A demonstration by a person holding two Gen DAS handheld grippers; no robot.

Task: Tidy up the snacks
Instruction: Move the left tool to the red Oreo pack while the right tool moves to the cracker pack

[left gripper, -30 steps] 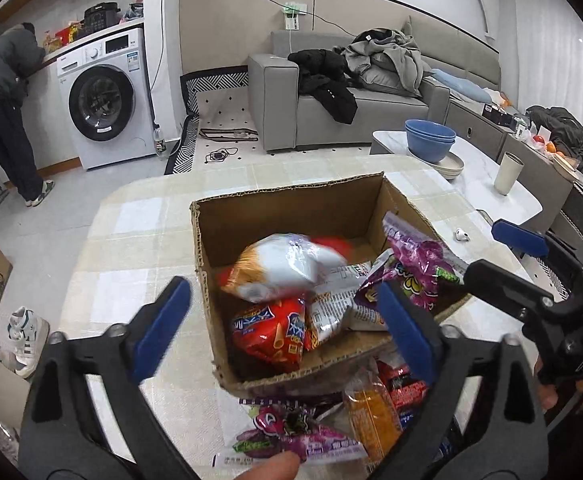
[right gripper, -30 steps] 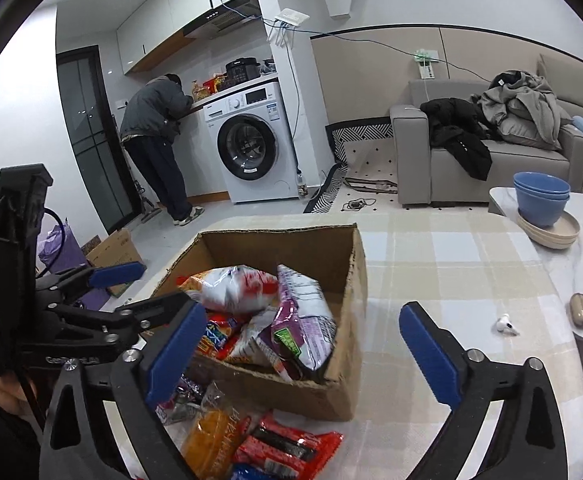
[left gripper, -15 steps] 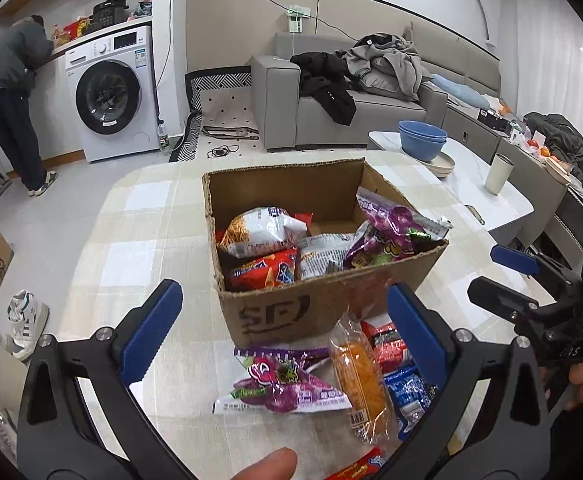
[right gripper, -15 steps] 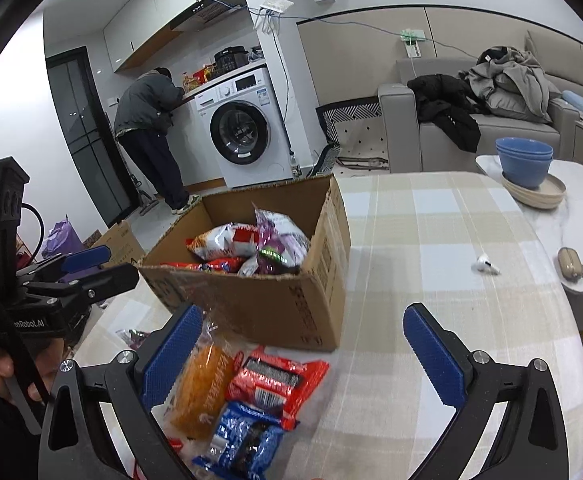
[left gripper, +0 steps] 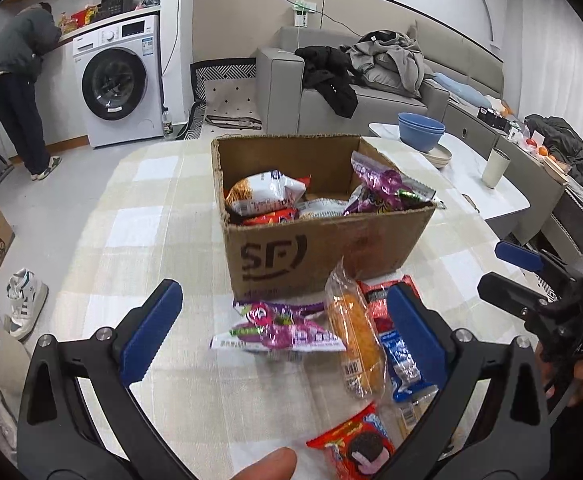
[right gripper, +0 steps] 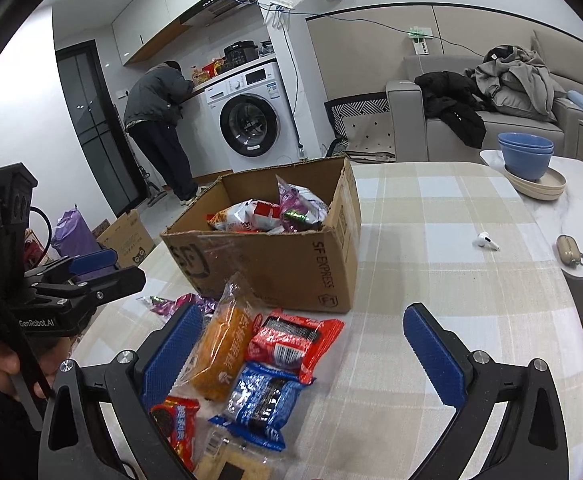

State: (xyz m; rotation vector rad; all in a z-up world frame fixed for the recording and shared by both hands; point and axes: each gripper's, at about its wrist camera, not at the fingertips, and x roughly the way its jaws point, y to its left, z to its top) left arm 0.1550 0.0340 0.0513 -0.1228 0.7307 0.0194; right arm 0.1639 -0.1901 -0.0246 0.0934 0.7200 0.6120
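A white front-loading washing machine (left gripper: 117,80) stands beside a bent-over person in dark clothes (left gripper: 15,80). Stacked blue bowls (right gripper: 525,155) sit near a white earbud (right gripper: 485,241).

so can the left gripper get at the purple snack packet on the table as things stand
Probably yes. The left gripper is open, and the purple snack packet lies flat on the table between its fingers, in front of the cardboard box, with nothing on top of it.

Each black claw (left gripper: 283,320) (right gripper: 303,344) has blue ridged pads, silver screws, and "GenRobot.AI" lettering.
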